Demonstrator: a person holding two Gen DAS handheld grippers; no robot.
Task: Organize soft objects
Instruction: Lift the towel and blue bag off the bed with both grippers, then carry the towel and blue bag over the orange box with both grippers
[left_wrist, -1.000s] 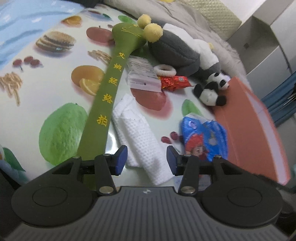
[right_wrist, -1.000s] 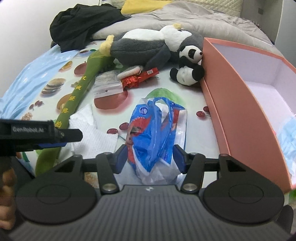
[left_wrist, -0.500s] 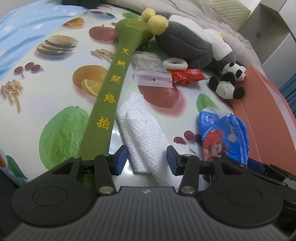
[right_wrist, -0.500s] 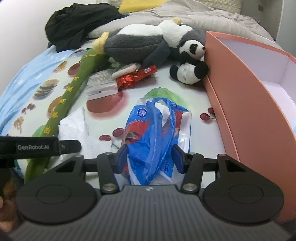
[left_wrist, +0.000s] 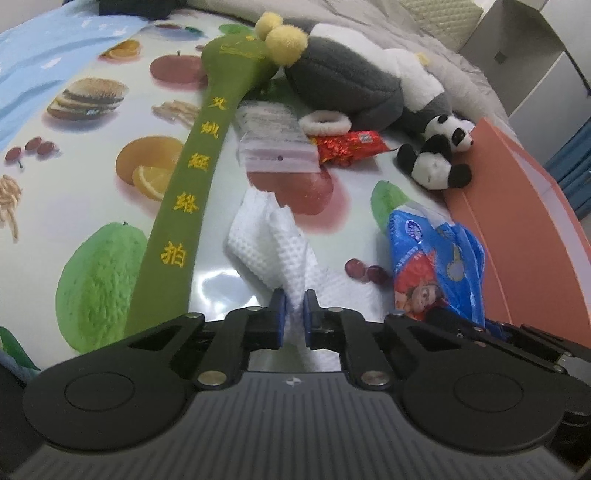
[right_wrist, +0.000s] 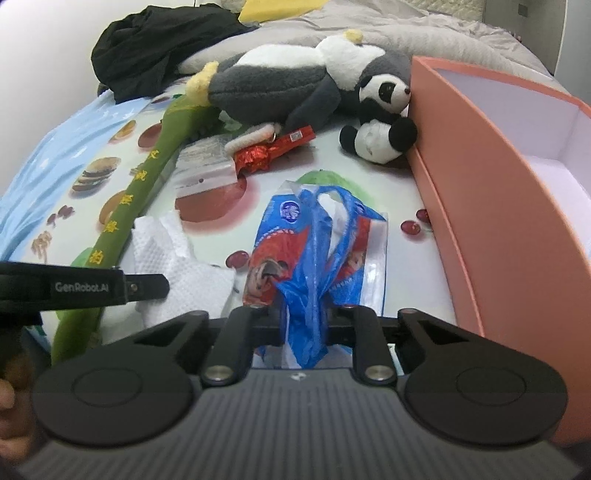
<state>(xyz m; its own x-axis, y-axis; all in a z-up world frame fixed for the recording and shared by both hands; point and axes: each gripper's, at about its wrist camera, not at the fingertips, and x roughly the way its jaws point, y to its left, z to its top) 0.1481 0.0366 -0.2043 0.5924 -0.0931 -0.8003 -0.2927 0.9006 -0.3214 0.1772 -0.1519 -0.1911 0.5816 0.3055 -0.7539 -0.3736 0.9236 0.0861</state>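
Both grippers are matte black — left gripper (left_wrist: 294, 309) with blue finger pads (left_wrist: 277, 308), round bosses, silver pivot screws, ribbed grey body; "GenRobot.AI" printed white along its side.

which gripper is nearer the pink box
Right. The right gripper, shut on the blue plastic bag, sits just beside the pink box; the left gripper holds the white cloth farther off.

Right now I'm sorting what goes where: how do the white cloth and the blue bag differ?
The white cloth is plain, waffle-textured fabric; the blue bag is glossy printed plastic. The cloth lies beside the green plush stick; the bag lies nearer the pink box. The left claw pinches the cloth; the right claw pinches the bag. Both are crumpled.
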